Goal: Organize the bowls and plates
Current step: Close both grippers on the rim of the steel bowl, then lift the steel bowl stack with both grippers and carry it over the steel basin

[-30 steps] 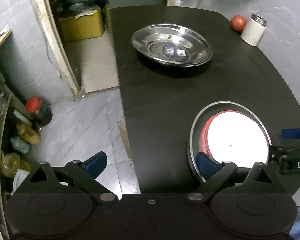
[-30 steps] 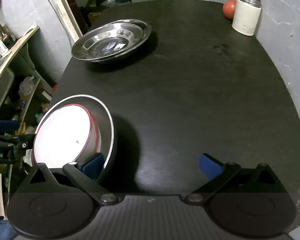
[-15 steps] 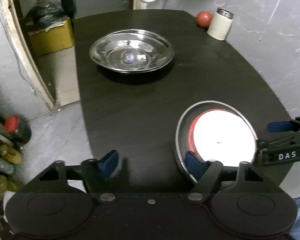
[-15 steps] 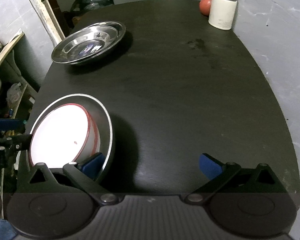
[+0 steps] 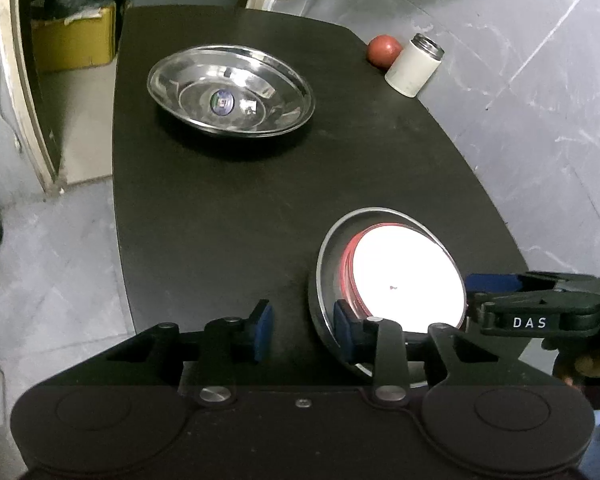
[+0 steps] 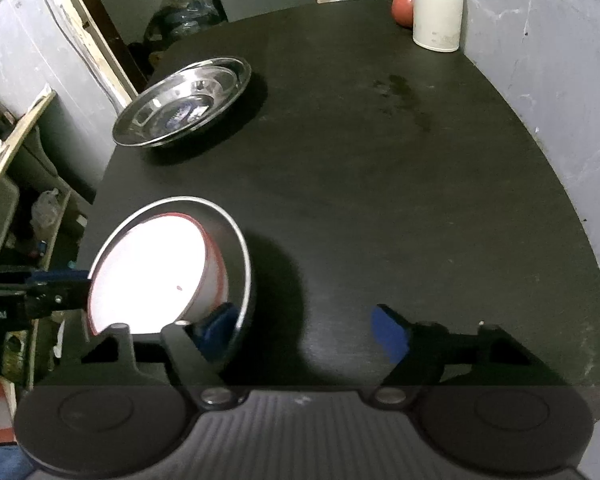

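Plates: two steel, one red-rimmed

Dark table: steel plates, jar.

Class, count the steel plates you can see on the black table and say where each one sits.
2. One steel plate sits alone at the far left side of the table; the other steel plate is at the near edge, holding a red-rimmed white bowl.

My left gripper and right gripper are black with blue-padded fingers, silver screws and white "DAS" lettering.
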